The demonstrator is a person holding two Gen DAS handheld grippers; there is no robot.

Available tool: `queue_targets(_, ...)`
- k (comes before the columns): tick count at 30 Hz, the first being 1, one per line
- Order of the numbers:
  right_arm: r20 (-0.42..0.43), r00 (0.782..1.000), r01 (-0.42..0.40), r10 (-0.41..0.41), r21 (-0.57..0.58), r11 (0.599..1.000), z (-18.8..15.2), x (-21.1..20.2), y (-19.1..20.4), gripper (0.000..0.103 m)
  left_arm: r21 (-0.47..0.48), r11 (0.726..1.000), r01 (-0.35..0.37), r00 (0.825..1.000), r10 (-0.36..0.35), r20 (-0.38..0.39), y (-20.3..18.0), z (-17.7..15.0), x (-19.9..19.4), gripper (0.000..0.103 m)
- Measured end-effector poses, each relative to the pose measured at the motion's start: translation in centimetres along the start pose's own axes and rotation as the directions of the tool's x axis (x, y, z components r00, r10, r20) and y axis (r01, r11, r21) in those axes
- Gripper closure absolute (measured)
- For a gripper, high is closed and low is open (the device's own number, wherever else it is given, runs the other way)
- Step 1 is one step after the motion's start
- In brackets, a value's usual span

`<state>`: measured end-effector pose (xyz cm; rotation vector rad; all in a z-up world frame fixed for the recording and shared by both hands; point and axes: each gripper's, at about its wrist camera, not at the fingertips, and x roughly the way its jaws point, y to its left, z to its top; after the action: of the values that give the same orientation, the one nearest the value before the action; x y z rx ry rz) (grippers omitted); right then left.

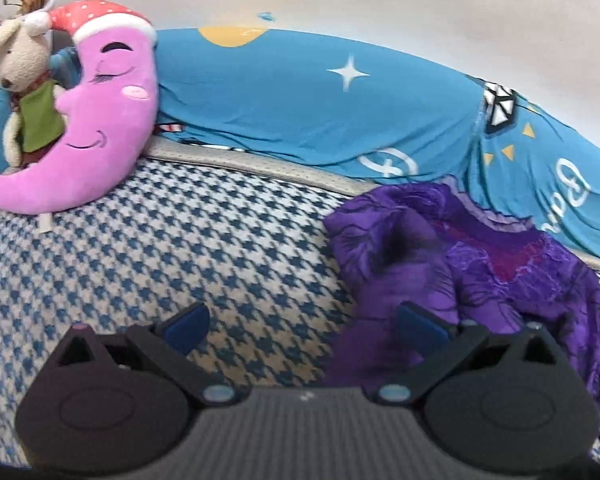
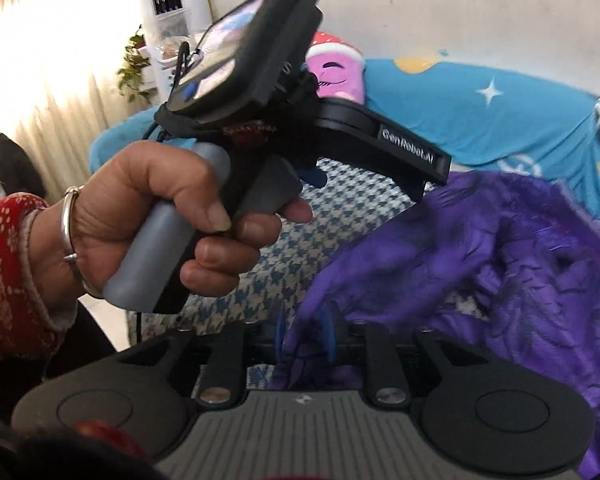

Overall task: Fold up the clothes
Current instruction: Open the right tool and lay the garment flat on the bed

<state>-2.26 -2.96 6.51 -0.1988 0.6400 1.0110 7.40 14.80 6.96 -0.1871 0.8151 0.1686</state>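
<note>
Between the right gripper's (image 2: 305, 336) narrowly parted blue pads sat a pinched edge of the purple garment (image 2: 480, 264), apparently to keep that hem from slipping, though whether the pads were pressing on it could not be told. Beside it the left gripper (image 1: 304, 326) hung wide open and empty above the houndstooth bed cover (image 1: 160, 248), seemingly ready for another edge. Crumpled near the blue bedding (image 1: 300, 100), the garment trailed from the jaws toward it, showing no clear long axis.

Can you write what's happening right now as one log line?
left gripper: open, over blue-and-white houndstooth cover | right gripper: crumpled purple patterned garment between pads, grip unclear | fold: not done
</note>
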Motion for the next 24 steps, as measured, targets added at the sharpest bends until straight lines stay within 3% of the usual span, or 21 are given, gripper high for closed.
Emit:
queue_targets(4,0.029,0.995,0.093,-0.094,0.054,0.994,-0.2,-1.8,0.1,0.073,0.015,0.999,0.040,0.998,-0.039,-0.044,-1.0,-0.4,0.8,0.000)
queue_targets(9,0.051,0.979,0.191,-0.198,0.115,0.975,-1.0,-4.7,-1.5,0.067,0.038,0.999,0.015,0.997,-0.011,-0.079,-1.5,-0.9,2.3,0.000)
queue_targets(15,0.037,0.963,0.251,-0.266,0.233,0.940,-2.0,-6.5,-4.8,0.066,-0.024,0.999,0.021,0.994,-0.024,-0.111,-0.1,-0.9,3.8,0.000)
queue_targets(20,-0.002,0.949,0.304,-0.315,0.268,0.914,-3.2,-7.0,-5.8,0.066,-0.084,0.991,0.108,0.984,-0.118,-0.133,-0.3,-0.6,4.8,0.000)
queue_targets(24,0.004,0.946,0.309,-0.323,0.280,0.909,-3.2,-7.4,-6.4,0.066,-0.073,0.992,0.101,0.983,-0.111,-0.147,-1.4,-0.6,6.4,0.000)
